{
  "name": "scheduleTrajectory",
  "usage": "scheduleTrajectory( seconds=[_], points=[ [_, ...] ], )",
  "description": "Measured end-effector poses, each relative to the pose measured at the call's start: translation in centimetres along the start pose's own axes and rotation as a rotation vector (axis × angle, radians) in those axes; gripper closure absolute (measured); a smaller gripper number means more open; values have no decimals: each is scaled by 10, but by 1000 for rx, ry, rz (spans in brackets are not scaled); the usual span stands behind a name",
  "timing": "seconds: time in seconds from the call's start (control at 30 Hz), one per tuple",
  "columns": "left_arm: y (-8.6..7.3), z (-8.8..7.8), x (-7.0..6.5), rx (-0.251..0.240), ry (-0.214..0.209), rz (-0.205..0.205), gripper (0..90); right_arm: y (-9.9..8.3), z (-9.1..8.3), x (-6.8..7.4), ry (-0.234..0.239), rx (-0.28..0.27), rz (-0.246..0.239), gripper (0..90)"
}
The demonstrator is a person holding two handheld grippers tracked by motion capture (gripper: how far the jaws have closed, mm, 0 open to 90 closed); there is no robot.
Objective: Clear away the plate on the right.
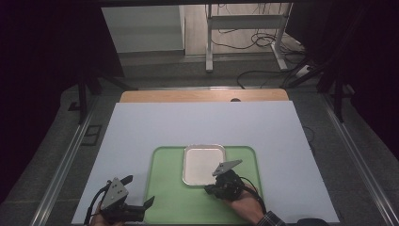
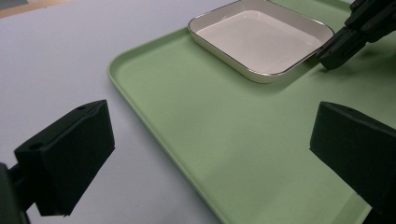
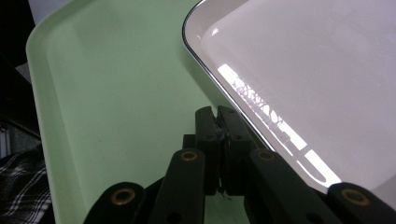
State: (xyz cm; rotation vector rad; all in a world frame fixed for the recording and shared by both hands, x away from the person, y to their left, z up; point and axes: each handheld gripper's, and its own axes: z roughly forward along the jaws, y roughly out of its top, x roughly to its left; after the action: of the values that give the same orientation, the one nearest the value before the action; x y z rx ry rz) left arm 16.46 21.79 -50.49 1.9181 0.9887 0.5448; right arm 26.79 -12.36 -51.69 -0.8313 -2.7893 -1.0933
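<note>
A white dish (image 1: 203, 165) is sitting on a green tray (image 1: 167, 197). The right gripper (image 3: 217, 111), pressed together and empty, is resting beside the dish's rim, likely ready to nudge it. The left gripper (image 2: 210, 154) is waiting spread over the tray's edge.

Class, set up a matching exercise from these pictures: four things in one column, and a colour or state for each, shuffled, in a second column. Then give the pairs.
Things:
1. tray
2. dish
3. left gripper
4. right gripper

Colour or state:
A. jaws shut, at the dish's rim
B. white, lying on the tray
C. jaws wide apart, over the tray's edge
D. green, lying on the pale table

Pairs: 1-D, 2-B, 3-C, 4-A
</note>
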Motion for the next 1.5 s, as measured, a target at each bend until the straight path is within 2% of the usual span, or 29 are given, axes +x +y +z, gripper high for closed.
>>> scheduleTrajectory(
  seconds=[0.67, 1.07, 1.5],
  points=[
    [0, 0, -1, -2, -1, 3, 0, 1, -9, -2, -8, -29, 17, 774],
    [0, 0, -1, 0, -1, 6, 0, 2, -16, -6, -16, -59, 30, 684],
    [0, 0, -1, 0, -2, 7, 0, 2, -22, -9, -55, -83, 31, 587]
  ],
)
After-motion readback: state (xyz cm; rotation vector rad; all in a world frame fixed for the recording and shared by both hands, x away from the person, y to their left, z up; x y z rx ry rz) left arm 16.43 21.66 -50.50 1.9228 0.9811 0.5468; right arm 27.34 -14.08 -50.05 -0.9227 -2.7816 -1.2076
